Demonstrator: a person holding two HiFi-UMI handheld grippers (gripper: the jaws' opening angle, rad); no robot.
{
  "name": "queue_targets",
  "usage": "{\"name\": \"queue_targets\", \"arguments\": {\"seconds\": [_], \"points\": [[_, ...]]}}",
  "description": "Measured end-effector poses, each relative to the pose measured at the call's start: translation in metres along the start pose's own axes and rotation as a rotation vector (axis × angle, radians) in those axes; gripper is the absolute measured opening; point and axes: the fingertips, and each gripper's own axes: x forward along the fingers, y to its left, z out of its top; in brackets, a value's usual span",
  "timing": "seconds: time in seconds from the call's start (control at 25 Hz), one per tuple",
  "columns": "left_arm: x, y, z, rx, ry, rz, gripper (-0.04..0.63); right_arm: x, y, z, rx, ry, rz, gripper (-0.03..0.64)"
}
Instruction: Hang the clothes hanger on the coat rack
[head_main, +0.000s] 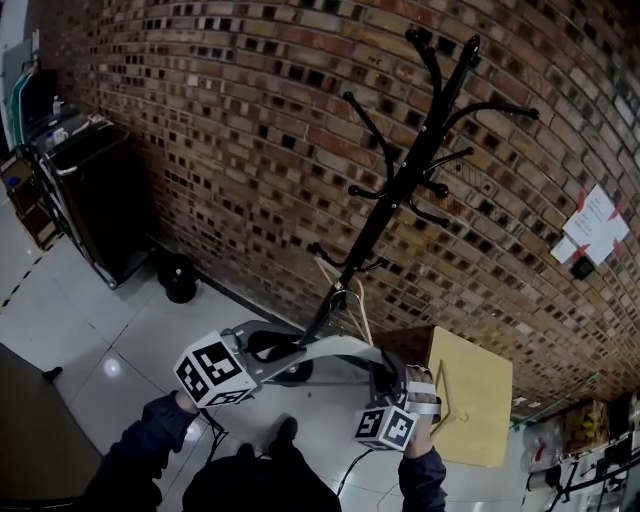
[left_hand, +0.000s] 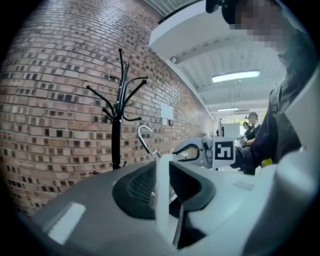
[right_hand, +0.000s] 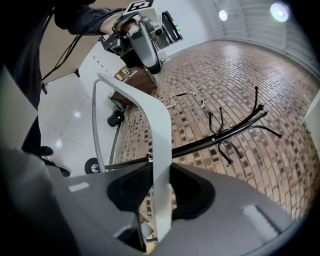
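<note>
A black coat rack (head_main: 400, 185) with curved hooks stands against the brick wall, beyond the hanger. I hold a white clothes hanger (head_main: 325, 349) across in front of me, one end in each gripper. Its metal hook (head_main: 352, 297) points toward the rack's lower pole. My left gripper (head_main: 262, 345) is shut on the hanger's left end (left_hand: 162, 185), and from there the hook (left_hand: 144, 135) and rack (left_hand: 117, 105) lie ahead. My right gripper (head_main: 385, 375) is shut on the other end (right_hand: 161, 190). In the right gripper view the hanger arm (right_hand: 142, 107) runs up to the left gripper (right_hand: 142, 40).
A dark cabinet (head_main: 95, 190) stands at the left along the wall, with a small black round object (head_main: 180, 278) on the floor beside it. A tan board (head_main: 472, 395) lies at the right. A paper sheet (head_main: 596, 224) is taped to the bricks. A person (left_hand: 250, 127) is far behind.
</note>
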Motion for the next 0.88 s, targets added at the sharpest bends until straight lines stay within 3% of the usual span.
{"name": "queue_targets", "arguments": {"seconds": [0.28, 0.88], "points": [[-0.005, 0.042, 0.024, -0.001, -0.095, 0.073, 0.083, 0.02, -0.046, -0.008, -0.027, 0.032, -0.089, 0.115], [0.031, 0.135, 0.123, 0.122, -0.253, 0.194, 0.083, 0.049, -0.194, -0.021, -0.05, -0.022, -0.306, 0.115]]}}
